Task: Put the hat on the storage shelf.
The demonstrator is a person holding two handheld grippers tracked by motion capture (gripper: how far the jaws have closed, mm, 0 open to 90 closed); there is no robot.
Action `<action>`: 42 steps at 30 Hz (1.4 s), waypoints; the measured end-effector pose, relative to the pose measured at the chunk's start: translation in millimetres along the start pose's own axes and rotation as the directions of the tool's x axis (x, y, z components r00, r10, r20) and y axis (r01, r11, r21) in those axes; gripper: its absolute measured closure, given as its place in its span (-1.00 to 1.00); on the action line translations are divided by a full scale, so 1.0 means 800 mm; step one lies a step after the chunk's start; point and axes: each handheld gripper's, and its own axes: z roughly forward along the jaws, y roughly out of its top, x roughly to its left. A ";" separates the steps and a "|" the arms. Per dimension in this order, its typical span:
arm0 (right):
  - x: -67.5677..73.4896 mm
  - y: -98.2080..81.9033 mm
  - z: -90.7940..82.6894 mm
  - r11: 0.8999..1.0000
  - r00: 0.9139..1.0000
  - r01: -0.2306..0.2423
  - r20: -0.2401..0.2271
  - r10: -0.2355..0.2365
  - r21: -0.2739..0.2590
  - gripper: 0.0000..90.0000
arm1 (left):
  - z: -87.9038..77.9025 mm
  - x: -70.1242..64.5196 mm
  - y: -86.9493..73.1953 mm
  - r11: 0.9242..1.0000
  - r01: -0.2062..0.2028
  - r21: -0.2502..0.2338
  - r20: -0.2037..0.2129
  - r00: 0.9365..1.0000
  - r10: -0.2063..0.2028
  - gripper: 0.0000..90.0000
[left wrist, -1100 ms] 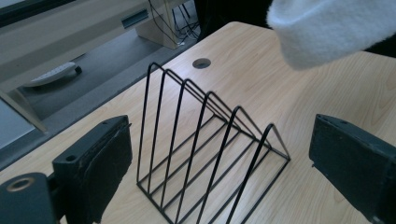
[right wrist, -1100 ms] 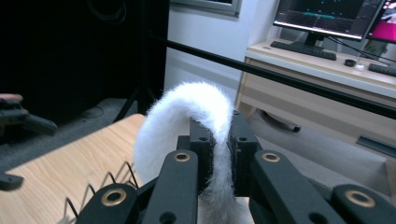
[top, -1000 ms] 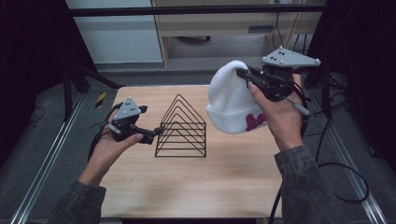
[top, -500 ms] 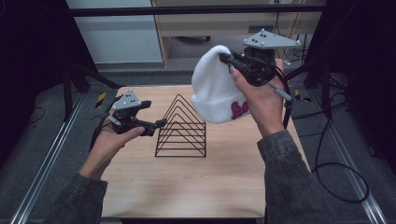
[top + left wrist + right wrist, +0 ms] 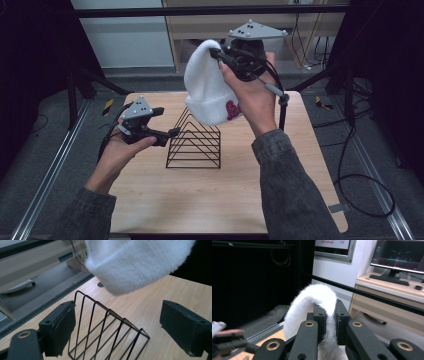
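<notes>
White fleece beanie (image 5: pixel 210 85) hangs above the far half of the table (image 5: pixel 300 200), lifted clear of the wood, at about one o'clock from the wire rack (image 5: pixel 194 142). The right gripper (image 5: pixel 220 52) has its jaws fully closed on a fold of the hat's crown, so the open brim droops downward, probably so that it can be lowered over the rack's triangular peaks. In the right gripper view the fleece (image 5: pixel 312 305) is pinched flat between the two black pads. The left gripper (image 5: pixel 117 327) sits at nine o'clock from the rack, jaws wide and gripping nothing; they have just been narrowing slightly, with the rack's near end between them, seemingly to steady it. A pink heart-like patch (image 5: pixel 233 110) marks the hat; its lettering is too small to read.
</notes>
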 end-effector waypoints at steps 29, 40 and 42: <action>0.057 0.011 0.019 0.999 0.989 0.039 -0.139 -0.042 -0.023 0.85 | 0.018 0.024 -0.014 0.996 0.084 -0.030 0.053 0.995 -0.082 0.82; 0.012 -0.025 0.015 0.998 0.999 0.003 -0.039 -0.001 0.062 0.85 | -0.031 0.021 -0.015 0.998 0.068 -0.017 0.005 0.998 -0.068 0.85; 0.011 -0.029 0.018 0.998 0.999 -0.003 -0.037 0.005 0.071 0.85 | -0.033 0.021 -0.016 0.998 0.062 -0.001 0.005 0.998 -0.062 0.85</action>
